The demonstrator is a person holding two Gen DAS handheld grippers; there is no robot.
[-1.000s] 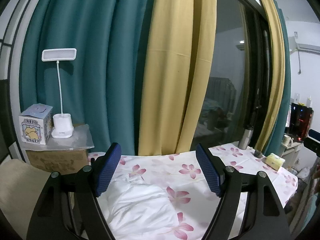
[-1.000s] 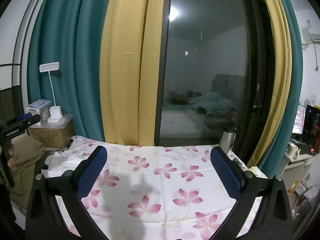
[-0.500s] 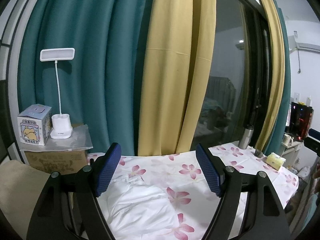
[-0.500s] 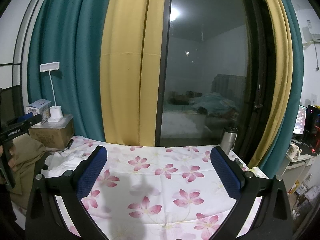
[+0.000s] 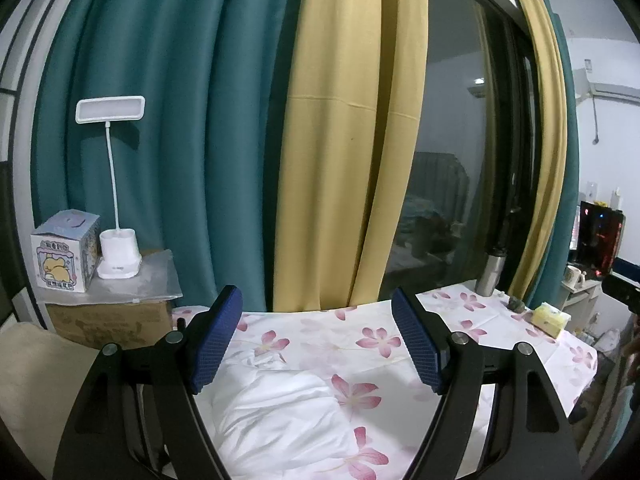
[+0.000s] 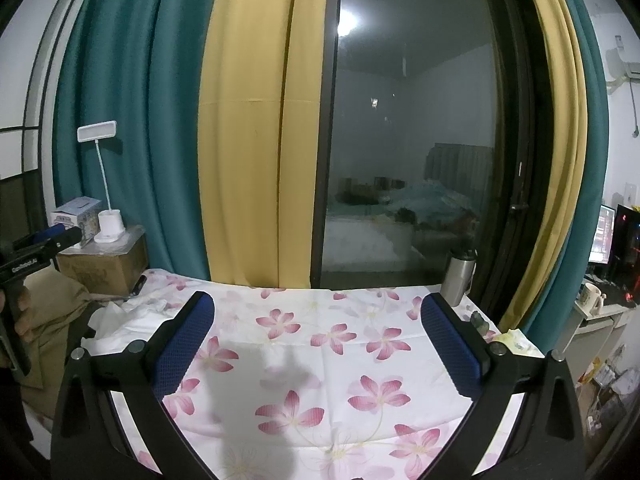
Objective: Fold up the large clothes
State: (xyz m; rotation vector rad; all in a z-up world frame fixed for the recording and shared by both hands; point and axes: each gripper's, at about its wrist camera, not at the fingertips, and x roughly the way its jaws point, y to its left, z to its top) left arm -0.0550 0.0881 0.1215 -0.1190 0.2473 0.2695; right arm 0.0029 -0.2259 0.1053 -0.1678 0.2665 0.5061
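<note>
While held level above the table, the left gripper (image 5: 316, 344) points toward the curtains (image 5: 224, 128), its blue pads (image 5: 214, 344) spread wide with nothing between them. Left wrist view: white garment (image 5: 280, 412) lies crumpled on the flowered tablecloth (image 5: 480, 320), low and slightly left of centre, under the gap between the fingers, not touched. Cardboard box (image 5: 108, 322) at far left carries a white desk lamp (image 5: 118, 256) and a cartoon carton (image 5: 64, 254) side by side; steel bottle (image 5: 494, 274) stands at the table's far right by the glass door (image 5: 460, 180), a yellow pack (image 5: 550, 316) near the right edge, and the other gripper's dark tip (image 5: 624, 298) pokes in at the right border. Right wrist view: right gripper (image 6: 318, 344) also level and facing the window, pads (image 6: 184, 348) apart, empty, hovering over bare tablecloth (image 6: 320, 360) with a shadow on it. Garment (image 6: 128, 320) here is only a bunched white heap at the table's left end, well left of this gripper. Only this view shows the left gripper (image 6: 38, 244) from outside, with the person's hand (image 6: 18, 312) on its handle, plus the bed reflected in the glass (image 6: 400, 208) and a mug (image 6: 590, 296) on the right-hand desk.
</note>
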